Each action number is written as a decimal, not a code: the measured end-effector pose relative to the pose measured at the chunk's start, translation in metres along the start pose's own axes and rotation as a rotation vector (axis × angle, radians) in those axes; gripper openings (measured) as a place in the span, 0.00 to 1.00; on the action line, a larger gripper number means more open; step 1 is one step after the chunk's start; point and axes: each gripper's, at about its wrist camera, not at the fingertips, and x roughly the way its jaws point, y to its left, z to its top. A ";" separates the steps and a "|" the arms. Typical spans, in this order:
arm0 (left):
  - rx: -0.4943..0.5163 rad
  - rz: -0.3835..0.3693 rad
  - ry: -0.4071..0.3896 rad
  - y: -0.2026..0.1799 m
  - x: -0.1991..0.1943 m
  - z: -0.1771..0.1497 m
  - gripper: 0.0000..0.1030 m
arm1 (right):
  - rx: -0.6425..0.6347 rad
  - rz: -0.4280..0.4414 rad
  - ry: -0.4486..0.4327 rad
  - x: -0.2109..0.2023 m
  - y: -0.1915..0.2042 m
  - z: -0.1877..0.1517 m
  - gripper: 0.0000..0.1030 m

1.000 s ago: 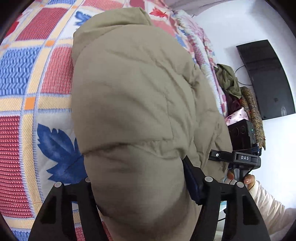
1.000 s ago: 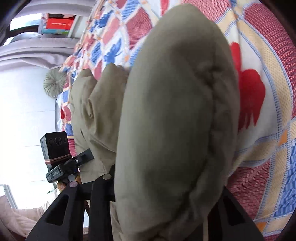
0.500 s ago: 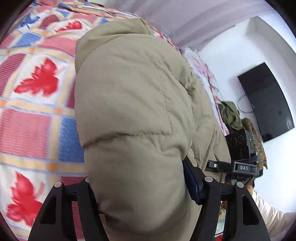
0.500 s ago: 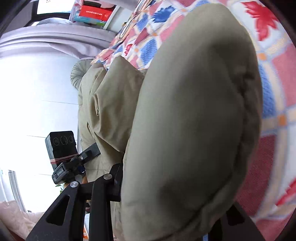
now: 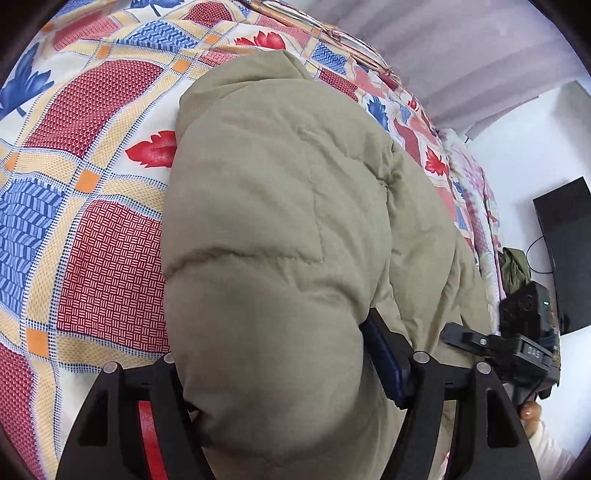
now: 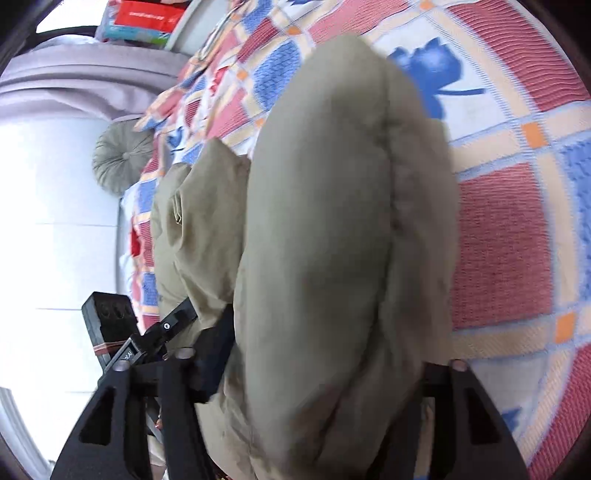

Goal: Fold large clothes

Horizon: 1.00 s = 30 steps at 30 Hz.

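Note:
A large olive-tan puffer jacket fills the left wrist view, lifted over a bed with a red, blue and cream patchwork quilt. My left gripper is shut on a thick fold of the jacket, which bulges between its black fingers. In the right wrist view the same jacket bulges between the fingers of my right gripper, which is shut on another fold. Each view shows the other gripper at its edge: the right gripper and the left gripper. The fingertips are hidden by fabric.
The quilt covers the whole bed. A round grey-green cushion lies at the bed's far end. A black wall-mounted screen and a heap of clothes stand beside the bed. A red and teal box sits on a ledge.
Both grippers have carried the jacket across the quilt, keeping their hold; the quilt pattern has slid beneath and more of the bed's far end shows. The right view is motion-blurred.

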 end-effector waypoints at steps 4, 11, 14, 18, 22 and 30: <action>0.014 0.046 0.007 0.002 -0.004 0.000 0.71 | -0.068 -0.210 -0.137 -0.056 0.005 -0.025 0.64; 0.067 0.136 -0.017 -0.013 -0.029 0.011 0.71 | -0.126 0.024 -0.153 -0.065 0.048 -0.030 0.64; 0.088 0.177 -0.080 -0.011 -0.050 0.017 0.71 | -0.108 -0.013 -0.093 -0.029 0.041 -0.029 0.64; 0.149 0.246 -0.160 -0.012 -0.062 0.034 0.71 | -0.009 -0.015 -0.055 0.011 0.031 -0.018 0.63; 0.132 0.270 -0.135 -0.014 -0.030 0.054 0.71 | 0.056 0.008 -0.042 0.020 0.027 -0.019 0.07; 0.324 0.337 -0.138 -0.076 0.012 0.028 0.71 | -0.075 -0.220 -0.075 0.004 0.019 -0.053 0.07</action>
